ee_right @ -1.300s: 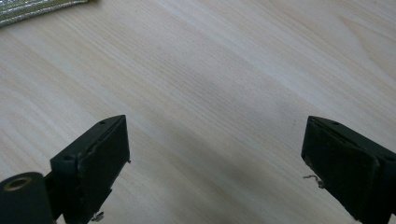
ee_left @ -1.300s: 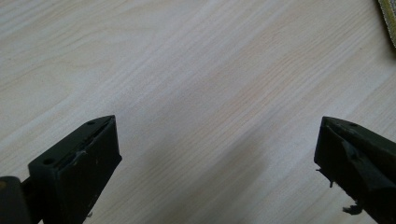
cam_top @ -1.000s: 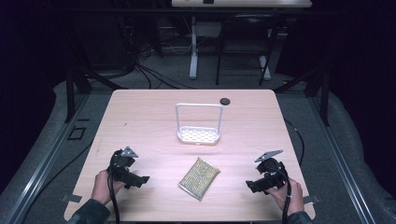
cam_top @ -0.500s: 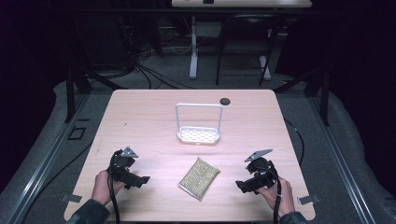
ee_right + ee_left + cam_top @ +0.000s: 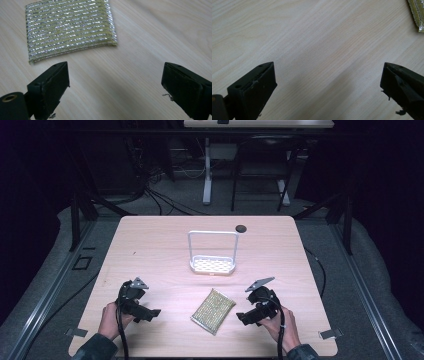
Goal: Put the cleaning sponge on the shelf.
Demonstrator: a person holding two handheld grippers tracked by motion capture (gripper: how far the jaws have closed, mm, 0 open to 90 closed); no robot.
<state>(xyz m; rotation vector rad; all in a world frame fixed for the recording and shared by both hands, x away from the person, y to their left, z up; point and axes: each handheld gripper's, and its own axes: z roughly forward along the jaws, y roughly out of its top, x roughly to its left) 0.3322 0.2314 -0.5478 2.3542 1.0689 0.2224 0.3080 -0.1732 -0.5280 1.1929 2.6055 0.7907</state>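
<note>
A flat yellow-and-silver scouring sponge [image 5: 213, 310] lies on the wooden table [image 5: 165, 245], near the front middle. My right gripper [image 5: 243, 316] is open just right of it, jaws pointing at it, a short gap away. In the right gripper view the sponge [image 5: 70, 27] lies flat beyond the spread jaws of my right gripper [image 5: 115, 75]. My left gripper [image 5: 150, 314] is open at the front left, resting low over bare wood. A corner of the sponge [image 5: 417, 13] shows at the top right of the left gripper view, far from my left gripper [image 5: 328, 73].
A white wire rack with a perforated tray and tall handle [image 5: 212, 254] stands mid-table behind the sponge. A small dark round disc [image 5: 241, 228] lies near the far edge. Black frame legs and cables stand on the floor beyond the table.
My right gripper has moved left and slightly forward toward the sponge. The left gripper and the sponge have stayed in place.
</note>
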